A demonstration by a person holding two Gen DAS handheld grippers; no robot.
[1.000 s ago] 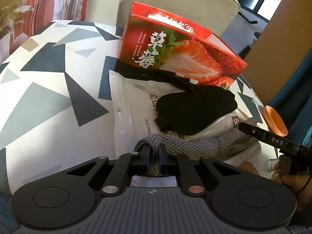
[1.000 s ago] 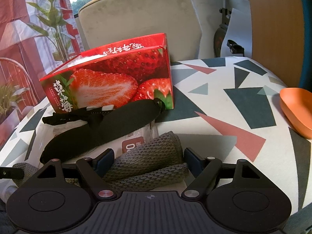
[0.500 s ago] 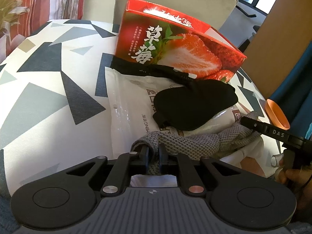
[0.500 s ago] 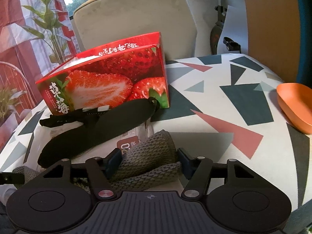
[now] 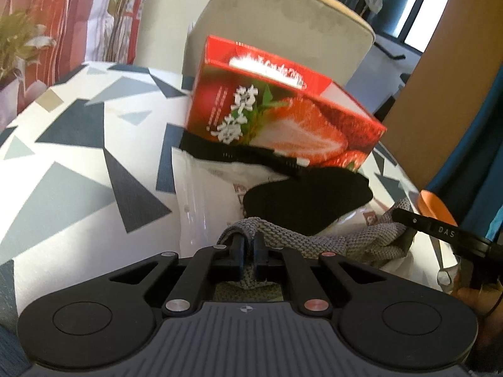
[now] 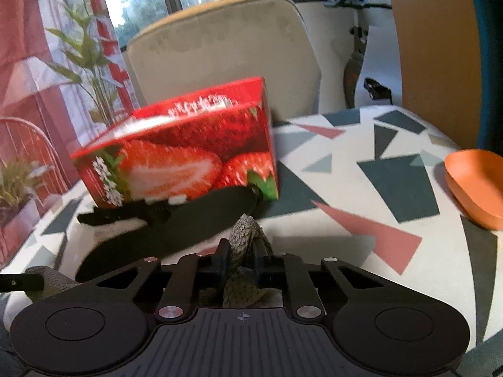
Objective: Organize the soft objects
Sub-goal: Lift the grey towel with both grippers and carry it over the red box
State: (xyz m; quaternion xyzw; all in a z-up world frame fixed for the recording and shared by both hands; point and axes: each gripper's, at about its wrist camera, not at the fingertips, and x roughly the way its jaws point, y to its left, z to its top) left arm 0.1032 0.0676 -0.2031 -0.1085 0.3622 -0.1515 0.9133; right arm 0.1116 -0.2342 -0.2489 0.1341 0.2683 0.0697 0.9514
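Note:
A grey knitted cloth (image 5: 314, 238) hangs stretched between both grippers, just above the patterned table. My left gripper (image 5: 246, 246) is shut on its left end. My right gripper (image 6: 242, 253) is closing, and its pads press on a bunched fold of the cloth (image 6: 246, 231). In the left wrist view the right gripper's finger (image 5: 440, 231) holds the cloth's far end. A black eye mask (image 5: 308, 202) lies on a white plastic packet (image 5: 204, 188) just beyond the cloth.
A red strawberry box (image 5: 276, 116) stands behind the mask, its strap against the box foot. An orange bowl (image 6: 474, 182) sits at the table's right edge. A beige chair back (image 6: 220, 47) rises behind the table (image 6: 393, 182). A plant stands at the left.
The right gripper's jaws have come together on the grey cloth, bunching it into a narrow fold. Both ends of the cloth have lifted slightly. The left gripper stays clamped.

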